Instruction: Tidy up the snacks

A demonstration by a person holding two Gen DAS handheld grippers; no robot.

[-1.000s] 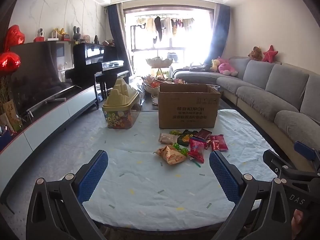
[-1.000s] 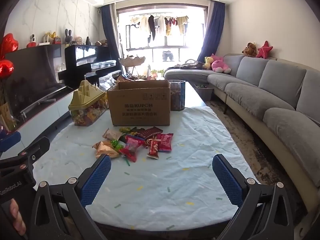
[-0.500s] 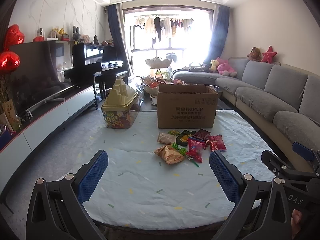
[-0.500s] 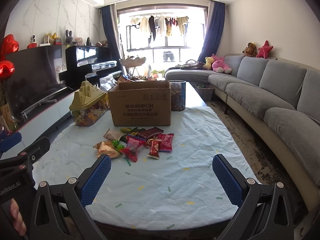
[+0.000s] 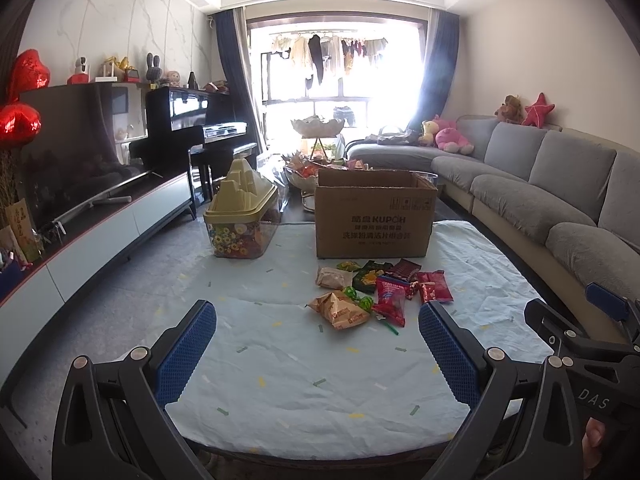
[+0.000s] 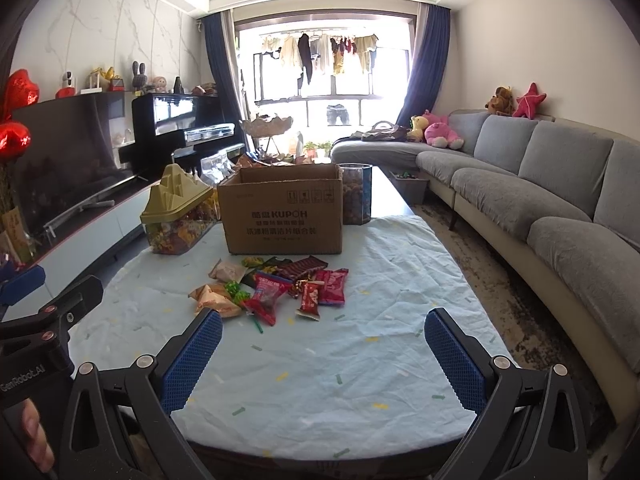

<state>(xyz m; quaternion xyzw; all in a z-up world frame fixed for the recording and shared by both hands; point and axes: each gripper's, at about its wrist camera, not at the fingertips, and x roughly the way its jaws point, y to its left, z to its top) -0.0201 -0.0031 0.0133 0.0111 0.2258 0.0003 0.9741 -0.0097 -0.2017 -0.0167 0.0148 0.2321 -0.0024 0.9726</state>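
I am easing both wide-open, empty grippers, left gripper [image 5: 316, 344] and right gripper [image 6: 322, 344], closer to the snacks [image 5: 376, 292] lying before the cardboard box [image 5: 374, 216], so picking is starting.

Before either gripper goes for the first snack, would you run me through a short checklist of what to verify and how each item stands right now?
1. Left gripper open and empty: ok.
2. Right gripper open and empty: ok.
3. Snack pile loose on the tablecloth, nothing lying on top of it: ok.
4. Cardboard box open at the top, upright behind the pile: ok.
5. Room inside the box: cannot tell, its inside is hidden from both views.
6. Grippers close enough to grasp: not ok, both hover short of the pile.
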